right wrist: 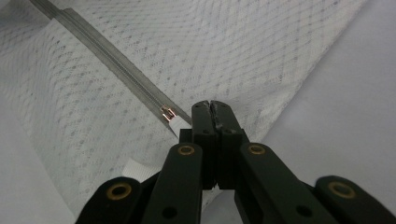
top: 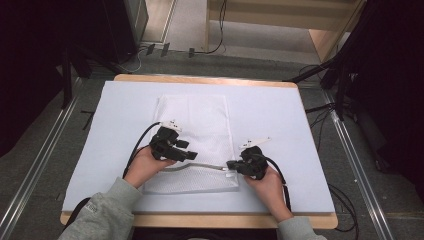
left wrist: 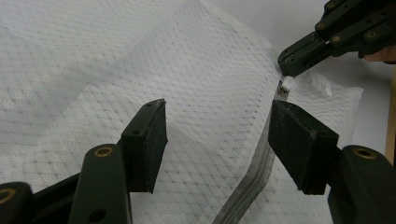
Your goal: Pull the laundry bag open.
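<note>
1. Mesh laundry bag [top: 195,135] is lying flat near the middle of the white table cover [top: 280,115], its zipper [top: 207,166] running left to right across its near end.
2. Right gripper [top: 231,165] is sitting at the right end of the zipper with its jaws pressed together; they are probably pinching the zipper pull [right wrist: 173,119], though the grip itself is hidden behind the jaws.
3. Left gripper [top: 186,150] is hovering over the left part of the bag, jaws spread wide apart and holding nothing.
4. Judging by this layout, the step in hand is working the zipper: the right gripper is taking the pull while the left is getting ready to pin the fabric.
5. The next move is calling for the left gripper to come down and clamp the mesh beside the zipper track, so the bag is not sliding when the pull is drawn along.
6. The high view is giving the whole layout: both hands, the bag and the table edges, but the pull is too small to read there.
7. The left gripper view is showing its own jaws straddling the zipper [left wrist: 261,163] without touching it, with the right gripper [left wrist: 292,69] farther off, tip at the white pull [left wrist: 286,87].
8. The right gripper view is showing the metal slider [right wrist: 167,112] just left of its shut jaws, and the grey zipper tape [right wrist: 107,56] running away to the far left.
</note>
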`<state>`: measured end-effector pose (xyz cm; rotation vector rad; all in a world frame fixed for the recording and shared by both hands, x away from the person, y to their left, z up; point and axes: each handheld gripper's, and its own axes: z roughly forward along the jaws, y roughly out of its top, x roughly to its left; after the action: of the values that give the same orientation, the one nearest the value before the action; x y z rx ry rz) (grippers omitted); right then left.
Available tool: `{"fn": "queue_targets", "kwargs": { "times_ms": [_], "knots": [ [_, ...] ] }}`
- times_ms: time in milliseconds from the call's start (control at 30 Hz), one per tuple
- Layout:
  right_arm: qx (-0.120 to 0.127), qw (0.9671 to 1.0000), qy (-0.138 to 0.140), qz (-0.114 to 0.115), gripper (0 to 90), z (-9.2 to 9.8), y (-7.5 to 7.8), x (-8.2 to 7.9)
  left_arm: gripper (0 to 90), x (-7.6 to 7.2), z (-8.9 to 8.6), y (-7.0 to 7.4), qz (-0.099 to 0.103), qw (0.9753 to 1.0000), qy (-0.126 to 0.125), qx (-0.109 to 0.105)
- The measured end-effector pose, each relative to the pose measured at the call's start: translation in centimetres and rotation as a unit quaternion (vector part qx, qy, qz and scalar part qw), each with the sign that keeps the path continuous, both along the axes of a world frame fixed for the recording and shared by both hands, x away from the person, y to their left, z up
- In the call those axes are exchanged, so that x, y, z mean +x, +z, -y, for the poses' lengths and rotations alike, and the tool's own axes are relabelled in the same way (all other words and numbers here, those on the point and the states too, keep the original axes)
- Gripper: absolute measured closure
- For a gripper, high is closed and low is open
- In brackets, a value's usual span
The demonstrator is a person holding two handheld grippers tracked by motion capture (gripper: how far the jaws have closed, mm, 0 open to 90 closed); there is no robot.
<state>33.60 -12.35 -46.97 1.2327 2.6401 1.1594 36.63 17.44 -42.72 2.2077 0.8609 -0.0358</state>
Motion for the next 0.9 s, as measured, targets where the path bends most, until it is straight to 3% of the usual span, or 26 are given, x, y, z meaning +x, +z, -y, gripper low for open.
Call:
{"fn": "queue_targets", "kwargs": {
  "times_ms": [200, 433, 900],
  "knots": [
    [0.000, 1.0000, 0.004, -0.005, 90.0, 0.03, 0.16, -0.28, 38.3, 0.02, 0.00, -0.04, -0.002, 1.0000, 0.000, 0.000],
    [0.005, 0.9999, -0.008, 0.008, 90.0, -0.37, -0.11, 0.32, 38.3, -0.02, 0.16, -0.12, -0.002, 1.0000, -0.001, 0.001],
    [0.012, 0.9995, 0.021, -0.020, 90.0, -0.38, 0.01, -0.30, 38.4, 0.02, 0.04, -0.10, -0.004, 1.0000, 0.001, 0.000]
  ]
}}
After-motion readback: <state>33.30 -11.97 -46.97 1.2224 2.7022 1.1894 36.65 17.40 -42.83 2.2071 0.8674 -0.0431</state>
